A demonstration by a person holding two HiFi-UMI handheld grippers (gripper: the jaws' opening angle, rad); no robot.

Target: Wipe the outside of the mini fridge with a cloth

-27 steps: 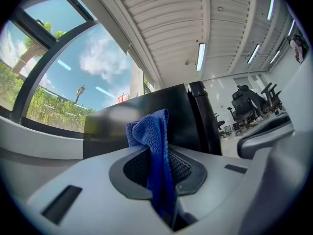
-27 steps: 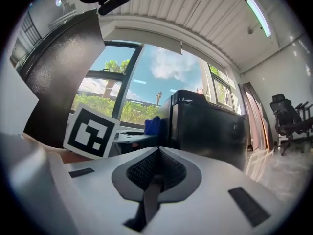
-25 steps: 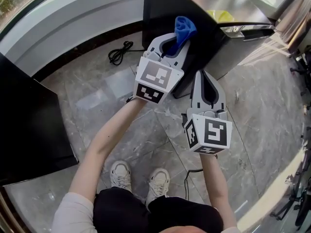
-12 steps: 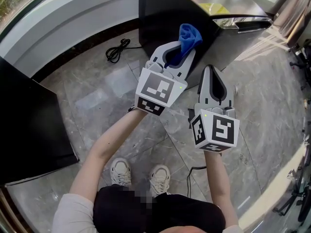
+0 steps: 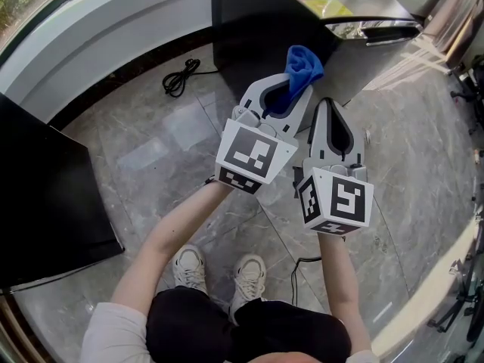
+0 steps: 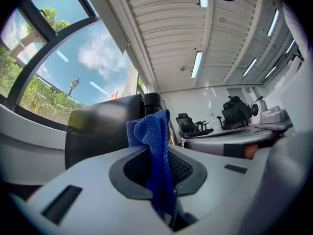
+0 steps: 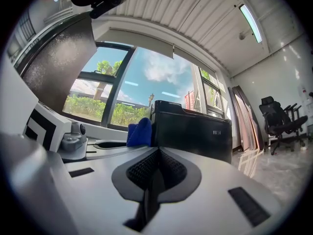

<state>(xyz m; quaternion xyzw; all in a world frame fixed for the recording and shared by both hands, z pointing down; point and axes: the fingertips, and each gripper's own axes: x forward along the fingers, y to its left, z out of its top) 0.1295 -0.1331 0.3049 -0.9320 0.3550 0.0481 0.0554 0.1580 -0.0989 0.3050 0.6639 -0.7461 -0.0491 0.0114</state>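
Cable (image 5: 180, 78): lay coiled on the grey marble floor (image 5: 144, 153), at the left, close to the fridge's base.
Shoes (image 5: 187, 267): a white pair, planted on the floor below both arms.
Fridge (image 5: 249, 21): black and boxy; it stood on the floor ahead of both hand-held grippers, its dark side facing them.
Left hand-held gripper (image 5: 296, 89): its jaws were clamped on the cloth and pointed at the fridge's side.
Cloth (image 5: 305, 64): blue, pinched between the left jaws, with a bunched end sticking out past the tips. It was over the fridge's near edge; whether it touched the side could not be told.
Right hand-held gripper (image 5: 330, 108): jaws pressed together with nothing between them. It was just beside the left one, with its tips short of the fridge.
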